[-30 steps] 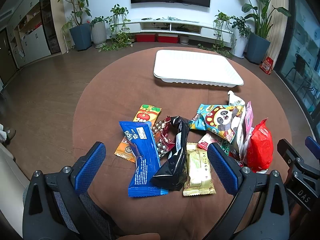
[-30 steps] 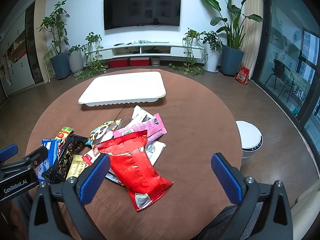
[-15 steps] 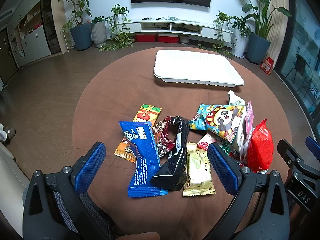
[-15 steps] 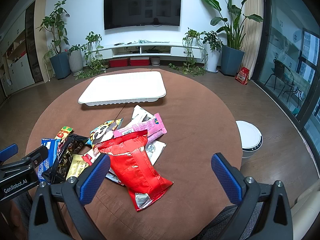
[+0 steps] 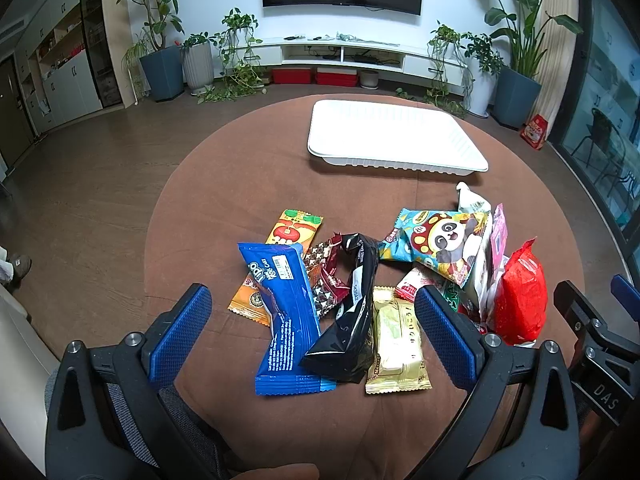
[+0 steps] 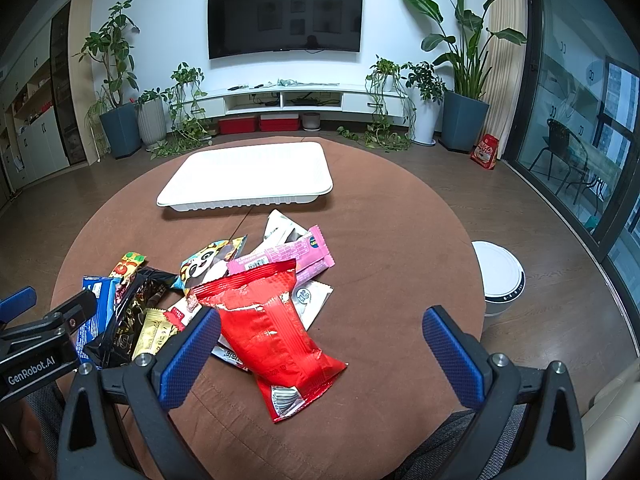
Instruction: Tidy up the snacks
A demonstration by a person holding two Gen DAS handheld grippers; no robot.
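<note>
Snacks lie heaped on the round brown table (image 6: 400, 240) just ahead of both my grippers, the white tray (image 5: 392, 136) beyond them. My left gripper (image 5: 312, 332) and right gripper (image 6: 320, 356) hover wide open, holding nothing; a red packet (image 6: 268, 324) sits between the right one's fingers.

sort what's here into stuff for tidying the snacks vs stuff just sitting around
For the job:
snack pile
white tray
left tongs, open
right tongs, open

Just lying about:
white round bin
potted plants
TV
</note>
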